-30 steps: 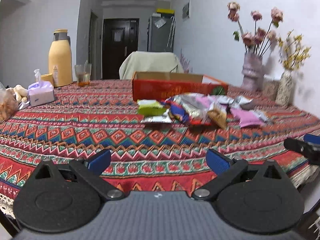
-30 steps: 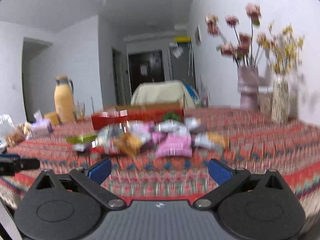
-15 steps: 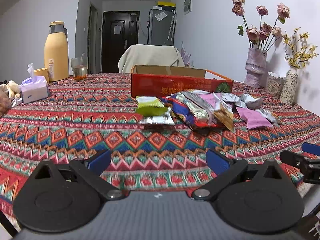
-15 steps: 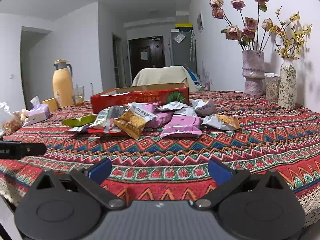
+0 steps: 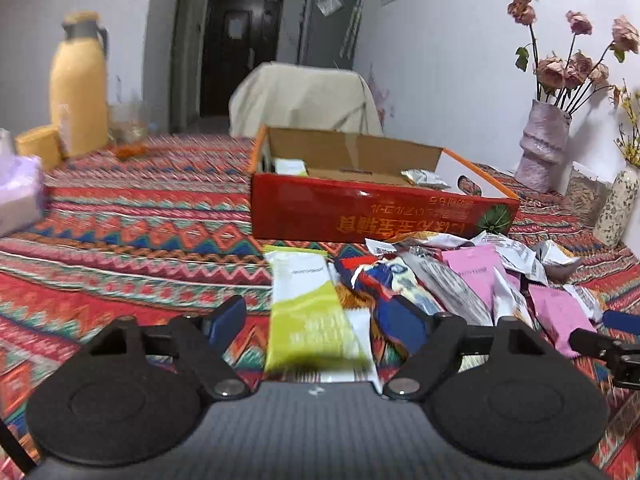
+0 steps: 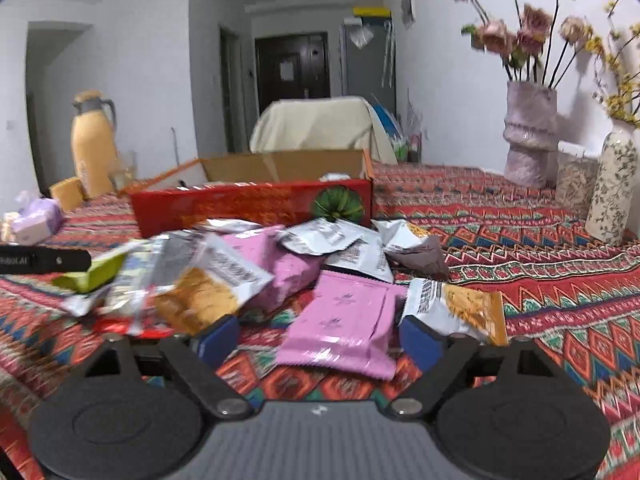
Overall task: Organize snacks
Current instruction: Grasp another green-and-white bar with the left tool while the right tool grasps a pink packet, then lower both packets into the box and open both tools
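Left gripper (image 5: 320,322) part open, jaws just been closing, straddling green-and-white packet (image 5: 310,312); blue pads clear of its edges, nothing clamped. Right gripper (image 6: 320,340) also part open, jaws just been closing, pink packet (image 6: 344,326) lying between the pads, not pinched. Snack pile (image 6: 280,264) directly ahead of both tools on patterned tablecloth (image 5: 140,240). Open red cardboard box (image 5: 376,212) beyond the pile, a couple of packets already inside. Orange-and-white packet (image 6: 456,308) just beside right pad of right gripper.

Black tongs (image 5: 322,322), seemingly blue-padded fingertips (image 5: 228,316)
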Action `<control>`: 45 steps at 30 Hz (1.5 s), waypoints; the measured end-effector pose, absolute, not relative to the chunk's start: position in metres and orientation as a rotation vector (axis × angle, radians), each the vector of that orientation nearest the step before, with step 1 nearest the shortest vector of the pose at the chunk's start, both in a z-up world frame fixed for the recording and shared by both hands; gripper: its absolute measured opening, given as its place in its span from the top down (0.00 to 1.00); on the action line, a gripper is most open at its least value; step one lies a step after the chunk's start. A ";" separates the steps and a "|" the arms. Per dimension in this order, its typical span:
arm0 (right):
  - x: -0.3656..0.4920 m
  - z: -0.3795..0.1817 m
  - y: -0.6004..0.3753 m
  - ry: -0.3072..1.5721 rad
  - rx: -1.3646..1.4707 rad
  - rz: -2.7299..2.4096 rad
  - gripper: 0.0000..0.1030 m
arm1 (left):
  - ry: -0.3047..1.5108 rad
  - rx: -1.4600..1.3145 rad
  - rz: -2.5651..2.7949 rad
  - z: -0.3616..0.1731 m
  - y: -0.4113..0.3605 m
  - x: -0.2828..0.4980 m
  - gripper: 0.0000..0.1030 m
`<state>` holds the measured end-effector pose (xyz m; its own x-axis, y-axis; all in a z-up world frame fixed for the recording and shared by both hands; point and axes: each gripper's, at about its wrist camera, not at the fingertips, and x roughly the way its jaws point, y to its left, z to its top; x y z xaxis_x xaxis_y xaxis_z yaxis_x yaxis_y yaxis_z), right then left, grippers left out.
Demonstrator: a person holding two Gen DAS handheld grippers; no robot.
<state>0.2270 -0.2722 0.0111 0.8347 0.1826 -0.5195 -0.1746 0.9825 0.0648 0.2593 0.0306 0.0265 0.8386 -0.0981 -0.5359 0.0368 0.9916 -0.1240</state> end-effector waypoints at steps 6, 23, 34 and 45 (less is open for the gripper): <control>0.264 -0.001 -0.274 0.634 0.029 0.168 0.24 | 0.656 -0.165 -0.075 0.009 0.042 0.295 0.43; 0.221 0.006 -0.261 0.591 -0.083 0.224 0.41 | 0.545 -0.175 -0.043 0.036 0.048 0.196 0.61; 0.184 0.025 -0.264 0.539 -0.078 0.258 0.41 | 0.519 -0.181 -0.066 0.047 0.038 0.166 0.61; 0.211 0.061 -0.263 0.455 -0.041 0.358 0.41 | 0.479 -0.185 -0.121 0.090 0.045 0.226 0.61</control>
